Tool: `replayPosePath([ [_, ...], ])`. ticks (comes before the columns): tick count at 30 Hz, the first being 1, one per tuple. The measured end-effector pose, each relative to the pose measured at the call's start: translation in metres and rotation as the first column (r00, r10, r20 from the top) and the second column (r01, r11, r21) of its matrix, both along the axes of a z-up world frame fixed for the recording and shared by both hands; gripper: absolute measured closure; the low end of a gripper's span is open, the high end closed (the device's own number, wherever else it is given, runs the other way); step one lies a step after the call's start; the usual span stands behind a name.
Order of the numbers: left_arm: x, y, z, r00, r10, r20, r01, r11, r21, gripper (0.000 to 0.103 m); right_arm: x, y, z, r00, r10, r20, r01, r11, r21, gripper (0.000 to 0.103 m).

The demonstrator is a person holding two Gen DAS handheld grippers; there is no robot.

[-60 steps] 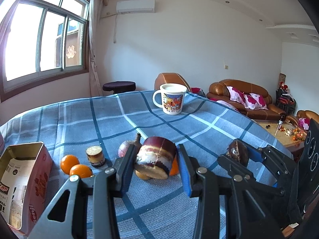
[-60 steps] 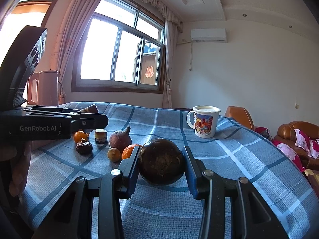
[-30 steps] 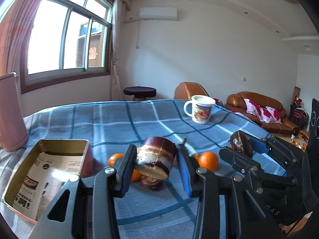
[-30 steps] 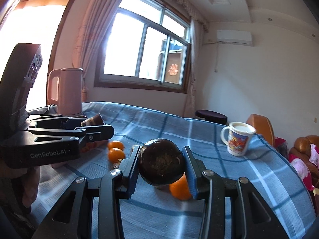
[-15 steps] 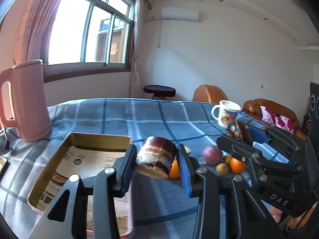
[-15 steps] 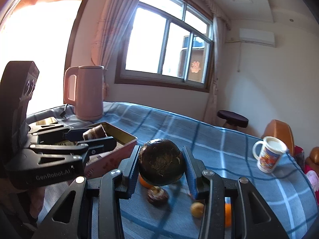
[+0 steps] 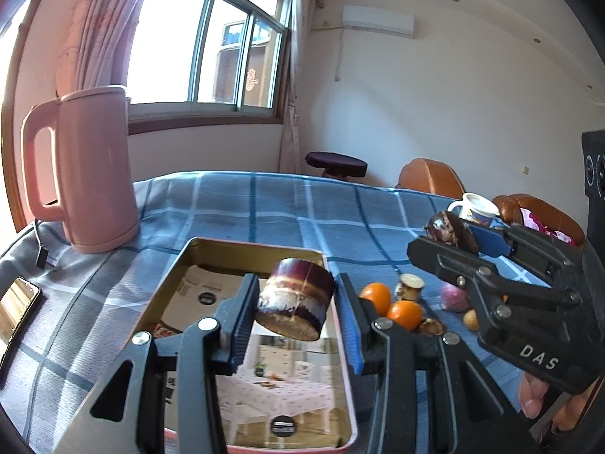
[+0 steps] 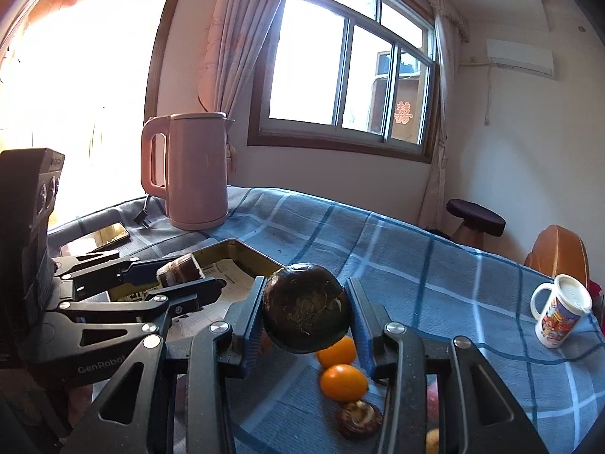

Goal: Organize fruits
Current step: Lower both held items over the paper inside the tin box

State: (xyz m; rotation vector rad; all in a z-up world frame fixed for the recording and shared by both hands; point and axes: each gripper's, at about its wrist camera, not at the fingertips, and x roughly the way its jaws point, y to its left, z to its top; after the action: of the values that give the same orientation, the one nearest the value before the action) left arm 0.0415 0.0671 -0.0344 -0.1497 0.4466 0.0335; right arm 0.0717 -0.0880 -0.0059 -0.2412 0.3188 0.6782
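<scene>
Left gripper (image 7: 297,304) jaws clamp a purple chunk (image 7: 295,299) over the tin (image 7: 177,268); right gripper (image 8: 305,316) jaws clamp a dark round fruit (image 8: 306,308).

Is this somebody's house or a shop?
Most likely somebody's house, a living room. There is a brown sofa with flowery cushions, curtains at the window, and a pink kettle and a mug on a checked blue tablecloth.
</scene>
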Motion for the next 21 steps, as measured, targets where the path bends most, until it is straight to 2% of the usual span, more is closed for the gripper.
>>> replayPosePath([
  [21, 0.006, 0.043, -0.008, 0.993, 0.081, -0.084, -0.080, 0.997, 0.013, 0.061, 0.021, 0.066, -0.019, 0.996, 0.062, -0.071, -0.067, 0.996, -0.065, 0.060],
])
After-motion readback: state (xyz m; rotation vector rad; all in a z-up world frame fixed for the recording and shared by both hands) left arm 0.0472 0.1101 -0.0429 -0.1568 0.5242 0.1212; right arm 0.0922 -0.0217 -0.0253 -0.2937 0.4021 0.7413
